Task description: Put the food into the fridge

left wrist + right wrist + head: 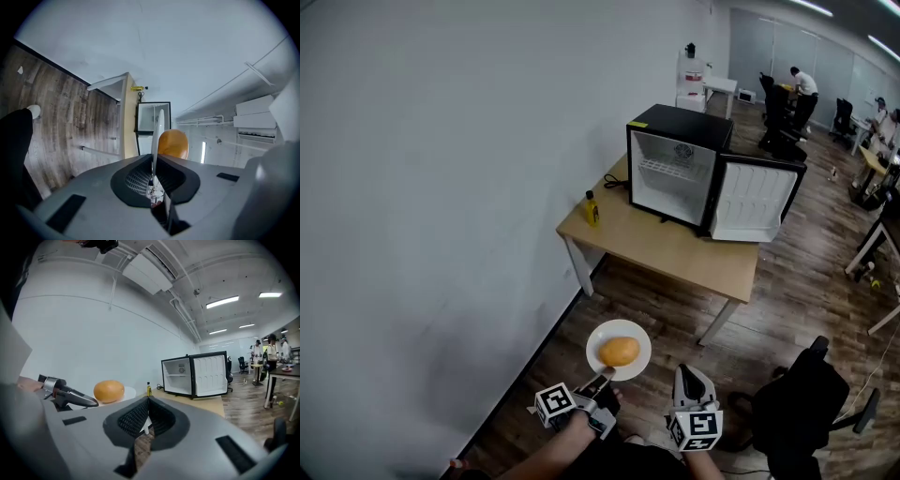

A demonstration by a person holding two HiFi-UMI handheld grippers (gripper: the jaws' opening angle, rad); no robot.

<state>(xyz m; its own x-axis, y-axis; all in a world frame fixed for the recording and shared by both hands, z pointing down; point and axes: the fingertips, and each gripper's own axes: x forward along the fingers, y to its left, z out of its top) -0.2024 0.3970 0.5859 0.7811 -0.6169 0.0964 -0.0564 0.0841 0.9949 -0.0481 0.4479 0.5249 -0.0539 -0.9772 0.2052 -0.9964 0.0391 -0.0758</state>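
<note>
Two tongs working: my left gripper (602,378) pinches the white plate (635,364) rim, round orange food (620,352) on it, near me; my right gripper (691,377) is pressed together, empty; the open mini fridge (675,173) stands far off on the table (675,248).

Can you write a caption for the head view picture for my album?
Left gripper holds a white plate with round orange food, open mini fridge waiting on the table ahead.

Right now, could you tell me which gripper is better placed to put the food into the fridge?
Left: the left gripper clamps the plate carrying the food; the right gripper is empty.
</note>
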